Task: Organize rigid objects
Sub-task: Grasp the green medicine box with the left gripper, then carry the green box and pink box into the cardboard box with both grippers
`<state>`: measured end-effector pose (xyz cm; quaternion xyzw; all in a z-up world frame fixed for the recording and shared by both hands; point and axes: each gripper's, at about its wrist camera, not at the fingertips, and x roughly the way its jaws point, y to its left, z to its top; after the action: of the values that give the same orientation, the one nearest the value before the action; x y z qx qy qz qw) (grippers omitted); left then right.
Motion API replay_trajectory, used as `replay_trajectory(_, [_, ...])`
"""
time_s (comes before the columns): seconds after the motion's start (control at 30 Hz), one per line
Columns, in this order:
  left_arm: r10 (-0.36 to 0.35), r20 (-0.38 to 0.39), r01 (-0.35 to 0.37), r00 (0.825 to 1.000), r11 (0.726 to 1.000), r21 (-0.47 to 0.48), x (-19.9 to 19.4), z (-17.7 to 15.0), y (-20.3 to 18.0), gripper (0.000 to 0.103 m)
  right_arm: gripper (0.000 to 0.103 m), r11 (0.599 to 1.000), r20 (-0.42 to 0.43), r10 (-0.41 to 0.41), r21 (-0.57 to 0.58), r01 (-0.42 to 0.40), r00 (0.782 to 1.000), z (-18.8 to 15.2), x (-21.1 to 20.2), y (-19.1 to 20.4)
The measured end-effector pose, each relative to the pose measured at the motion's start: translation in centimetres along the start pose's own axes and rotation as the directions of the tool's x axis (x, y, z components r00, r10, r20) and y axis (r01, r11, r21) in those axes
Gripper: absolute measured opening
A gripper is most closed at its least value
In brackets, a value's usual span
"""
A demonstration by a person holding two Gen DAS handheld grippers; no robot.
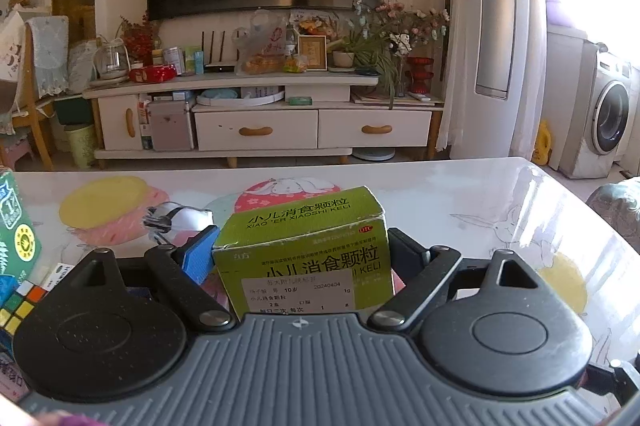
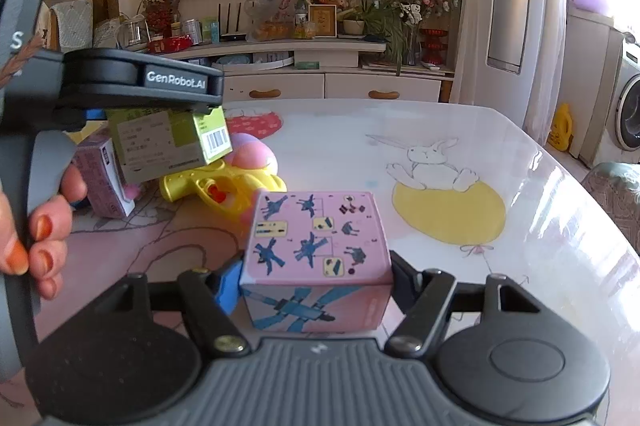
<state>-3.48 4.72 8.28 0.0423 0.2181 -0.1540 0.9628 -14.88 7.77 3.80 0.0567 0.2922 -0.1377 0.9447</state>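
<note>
My left gripper [image 1: 302, 246] is shut on a green medicine box [image 1: 308, 250] and holds it above the table; the box also shows in the right wrist view [image 2: 168, 142], under the left gripper's black body [image 2: 120, 82]. My right gripper [image 2: 316, 278] is shut on a pink toy box with blue robot pictures [image 2: 316, 258], held just over the table. A yellow toy water gun [image 2: 220, 186] and a small pink carton [image 2: 104, 182] lie on the table behind it.
The table [image 2: 520, 186] has a glossy cover with rabbit and balloon drawings. A Rubik's cube [image 1: 20, 302] and a green pack [image 1: 16, 226] sit at the left edge. A metal clip [image 1: 168, 218] lies ahead. A TV cabinet [image 1: 260, 130] stands beyond the table.
</note>
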Motion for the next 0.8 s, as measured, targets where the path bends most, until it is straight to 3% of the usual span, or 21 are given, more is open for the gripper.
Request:
replay_trajectory(0.47, [-0.015,0.005,0.015,1.000,1.000,0.026,-5.4,-0.4,1.8,0.103,0.070,1.000,0.016,0.009,-0.019,-0.008,1.000,-0.1,-0.8,1.0])
replay_trajectory(0.8, [0.015,0.007,-0.016,1.000,0.999,0.040,-9.0,-0.6,4.4,0.103,0.070,0.998,0.036,0.014,-0.062,-0.012,0.999,-0.1,-1.6,2.6])
